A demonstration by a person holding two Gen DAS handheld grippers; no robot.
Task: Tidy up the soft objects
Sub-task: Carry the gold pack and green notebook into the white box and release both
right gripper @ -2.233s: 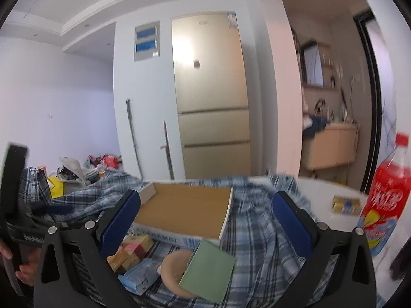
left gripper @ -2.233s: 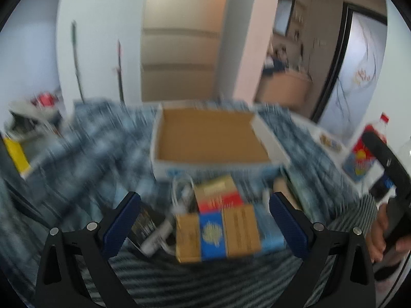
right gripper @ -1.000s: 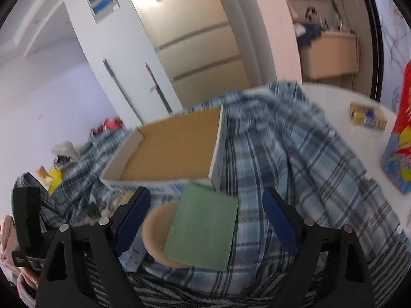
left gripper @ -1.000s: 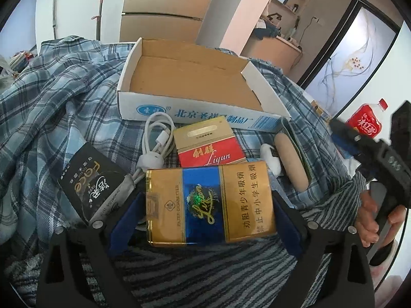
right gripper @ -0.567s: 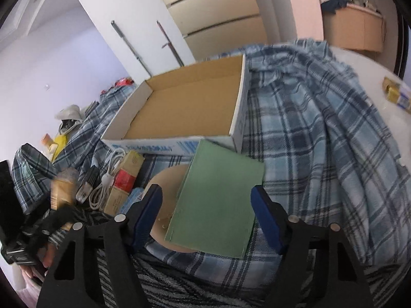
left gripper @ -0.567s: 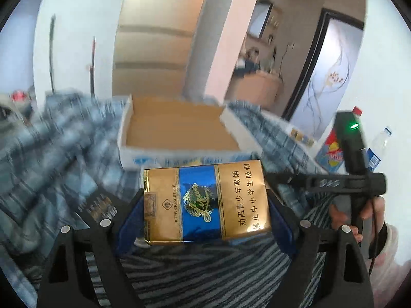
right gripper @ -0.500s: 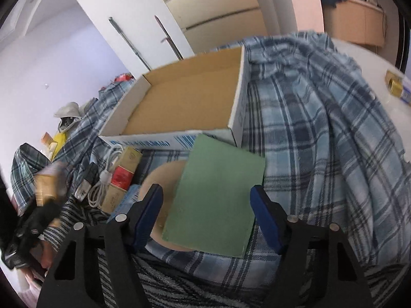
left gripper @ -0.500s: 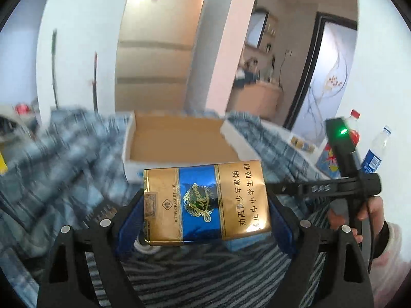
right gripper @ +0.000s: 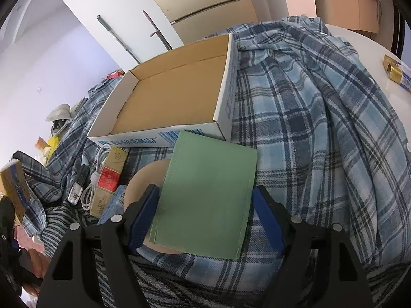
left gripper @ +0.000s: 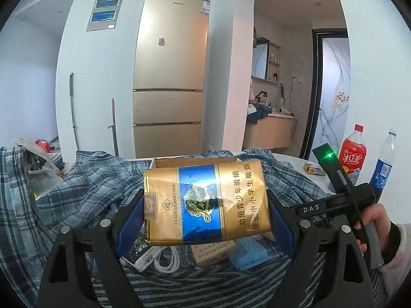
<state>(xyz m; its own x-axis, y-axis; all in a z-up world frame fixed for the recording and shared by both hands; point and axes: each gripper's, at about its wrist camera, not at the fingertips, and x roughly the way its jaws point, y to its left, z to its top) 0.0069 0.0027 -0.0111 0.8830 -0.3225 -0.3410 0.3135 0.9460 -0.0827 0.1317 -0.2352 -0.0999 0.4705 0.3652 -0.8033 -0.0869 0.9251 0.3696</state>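
My left gripper (left gripper: 205, 205) is shut on a gold and blue soft cigarette pack (left gripper: 205, 202) and holds it up in the air in front of the open cardboard box (left gripper: 195, 162). The pack also shows at the far left of the right wrist view (right gripper: 14, 187). My right gripper (right gripper: 205, 210) has its blue pads on both sides of a green pad (right gripper: 208, 195) that lies on a round tan disc (right gripper: 143, 182), just in front of the cardboard box (right gripper: 177, 82); the pads touch or nearly touch its edges.
A blue plaid shirt (right gripper: 321, 118) covers the table. A red and gold cigarette pack (right gripper: 108, 179), a white cable (right gripper: 92, 179), a black sachet (right gripper: 79, 179) and a blue packet (left gripper: 246, 252) lie below the box. Two bottles (left gripper: 352, 151) stand at the right.
My left gripper closed on the gold and blue pack and lifted it off the table. My right gripper came down over the green pad and narrowed around it.
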